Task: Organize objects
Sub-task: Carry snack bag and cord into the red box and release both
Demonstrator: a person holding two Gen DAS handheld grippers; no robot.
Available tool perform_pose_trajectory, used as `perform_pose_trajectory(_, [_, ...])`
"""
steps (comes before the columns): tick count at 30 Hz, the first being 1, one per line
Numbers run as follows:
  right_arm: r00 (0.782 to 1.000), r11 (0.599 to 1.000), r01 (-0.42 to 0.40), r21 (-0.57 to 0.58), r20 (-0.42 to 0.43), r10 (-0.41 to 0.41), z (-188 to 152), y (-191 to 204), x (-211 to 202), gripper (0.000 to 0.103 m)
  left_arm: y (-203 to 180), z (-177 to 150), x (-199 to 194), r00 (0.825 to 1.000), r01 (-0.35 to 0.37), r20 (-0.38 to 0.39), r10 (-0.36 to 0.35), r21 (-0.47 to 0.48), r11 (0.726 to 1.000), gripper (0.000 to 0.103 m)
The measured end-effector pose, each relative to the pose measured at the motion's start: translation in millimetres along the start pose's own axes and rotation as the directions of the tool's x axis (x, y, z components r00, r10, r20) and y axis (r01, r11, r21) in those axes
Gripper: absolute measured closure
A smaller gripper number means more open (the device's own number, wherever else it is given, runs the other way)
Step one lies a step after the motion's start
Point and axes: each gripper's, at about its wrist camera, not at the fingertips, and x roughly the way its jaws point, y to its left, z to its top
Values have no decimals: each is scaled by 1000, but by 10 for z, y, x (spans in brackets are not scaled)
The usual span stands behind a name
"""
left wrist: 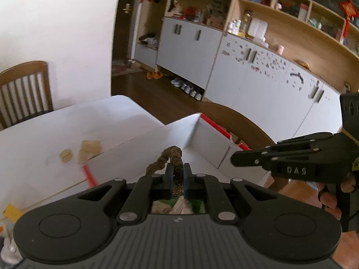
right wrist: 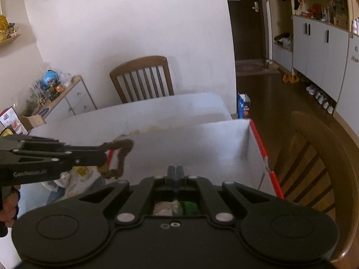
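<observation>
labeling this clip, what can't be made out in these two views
- Box contents: both views, each gripper's own body covers the floor.
- Brown scrunchie in the left gripper: left wrist view, lower loop behind the fingers.
- Tan pieces on the table: left wrist view, blurred; what they are is unclear.

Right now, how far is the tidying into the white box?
Done: some things already lie in the white box. In hand: the left gripper is shut on a brown scrunchie over the box; the right gripper is shut, empty. Left: small tan pieces on the table.
</observation>
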Motion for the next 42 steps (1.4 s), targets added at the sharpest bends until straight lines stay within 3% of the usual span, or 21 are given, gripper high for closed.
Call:
perform_pose_trajectory(7, [999,1000,3,8,-42,-3,-114,-249,55,103,-241,-80,566,995,-37,-85,44,84,996,95])
perform_pose_trajectory(23, [991,1000,-28,9,-129,29,-261,-550,192,103,-264,-297,1206,962,-57,-266,65,39,998,95])
perform_pose_trajectory(31, [988,999,-51,14,-144,53,-254,-614,222,103,-278,-257,1225,956,-77,-281,79,19,997,94])
perform_pose_trajectory(42, [987,997,-82,8,-138,82,-230,-605,160,103,-346,-256,1021,968,-85,-240,78,-16,996,92])
